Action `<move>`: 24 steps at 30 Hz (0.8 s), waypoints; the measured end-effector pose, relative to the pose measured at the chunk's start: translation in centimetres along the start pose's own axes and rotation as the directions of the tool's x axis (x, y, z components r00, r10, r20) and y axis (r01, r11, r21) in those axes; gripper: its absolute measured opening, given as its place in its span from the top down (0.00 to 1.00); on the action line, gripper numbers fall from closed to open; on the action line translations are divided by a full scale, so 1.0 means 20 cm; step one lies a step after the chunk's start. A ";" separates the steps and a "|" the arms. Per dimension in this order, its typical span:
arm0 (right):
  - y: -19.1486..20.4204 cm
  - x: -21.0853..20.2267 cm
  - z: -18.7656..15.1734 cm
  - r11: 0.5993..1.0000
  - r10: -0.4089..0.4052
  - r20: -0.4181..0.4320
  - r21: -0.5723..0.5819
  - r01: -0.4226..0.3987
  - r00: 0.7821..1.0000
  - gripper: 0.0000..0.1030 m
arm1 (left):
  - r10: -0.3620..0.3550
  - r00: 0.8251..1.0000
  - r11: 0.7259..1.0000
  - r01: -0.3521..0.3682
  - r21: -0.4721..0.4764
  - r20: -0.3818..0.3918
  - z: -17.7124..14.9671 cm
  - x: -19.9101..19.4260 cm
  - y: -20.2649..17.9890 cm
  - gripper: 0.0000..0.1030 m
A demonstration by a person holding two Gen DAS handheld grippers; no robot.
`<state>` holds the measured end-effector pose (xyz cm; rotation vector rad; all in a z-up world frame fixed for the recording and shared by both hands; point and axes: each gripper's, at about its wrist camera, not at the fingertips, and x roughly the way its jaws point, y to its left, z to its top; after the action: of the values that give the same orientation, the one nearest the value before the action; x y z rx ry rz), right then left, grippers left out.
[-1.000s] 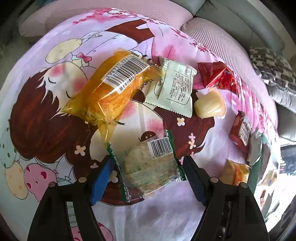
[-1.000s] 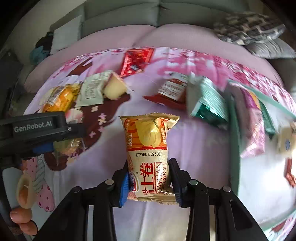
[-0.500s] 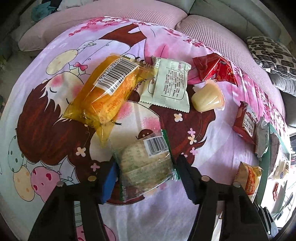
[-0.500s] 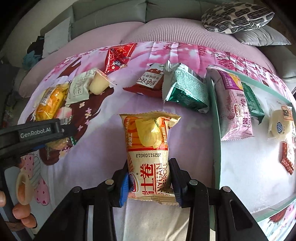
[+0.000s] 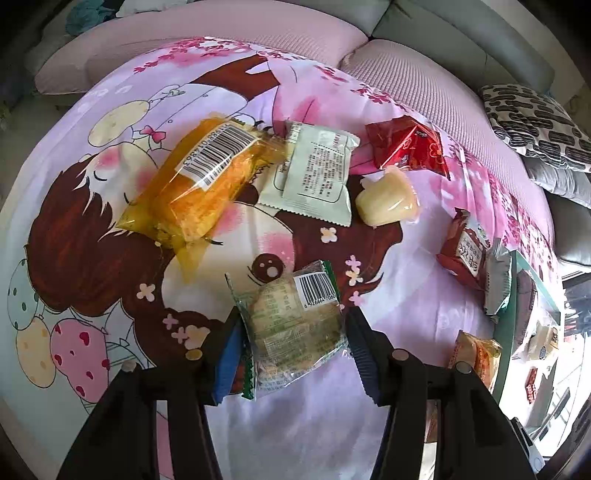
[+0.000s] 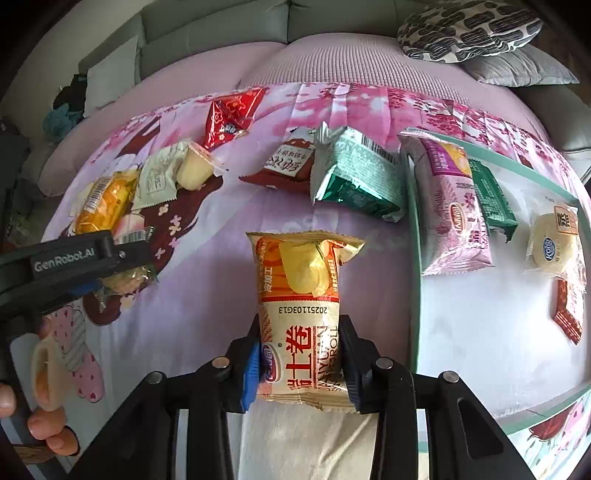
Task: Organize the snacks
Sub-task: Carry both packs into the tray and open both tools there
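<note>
Clear green-edged snack pkt (image 5: 291, 328), barcode sticker, crinkled, pale biscuit inside.

- The left wrist camera looks steeply down, close over the pink cartoon-printed bedspread (image 5: 110, 206), facing the grey sofa back (image 5: 461, 33).
- The right wrist camera looks likewise, nearer the green-rimmed white tray (image 6: 413, 295).
- Both views share the orange transparent snack bag (image 5: 199, 184) (image 6: 103, 203) and the red foil packet (image 5: 406, 151) (image 6: 231, 114).
</note>
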<state>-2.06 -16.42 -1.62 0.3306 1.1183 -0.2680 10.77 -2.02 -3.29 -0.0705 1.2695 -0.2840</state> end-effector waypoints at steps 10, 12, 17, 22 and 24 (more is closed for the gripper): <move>-0.04 -0.15 0.00 0.998 0.054 0.072 0.013 -0.055 0.996 0.63 | 0.003 0.998 1.000 -0.001 -0.017 0.066 -0.02 -0.13 -0.03 0.45; -0.06 -0.20 0.01 0.997 0.067 0.099 0.024 -0.069 0.993 0.63 | -0.004 0.996 1.000 0.006 -0.021 0.085 -0.02 -0.17 -0.05 0.45; -0.12 -0.28 0.02 0.996 0.058 0.147 0.065 -0.068 0.987 0.63 | -0.049 0.983 0.999 0.052 -0.012 0.177 -0.03 -0.28 -0.08 0.45; -0.21 -0.31 0.02 0.992 0.022 0.166 0.120 -0.043 0.986 0.63 | -0.106 0.968 0.994 0.100 0.038 0.228 -0.06 -0.35 -0.18 0.45; -0.26 -0.32 0.03 0.989 0.010 0.170 0.142 -0.034 0.985 0.63 | -0.127 0.963 0.991 0.114 0.069 0.237 -0.08 -0.36 -0.23 0.45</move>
<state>-6.20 -21.06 3.79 0.4410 0.9296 -0.3523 6.62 -4.55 3.83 -0.1324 1.0163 -0.4031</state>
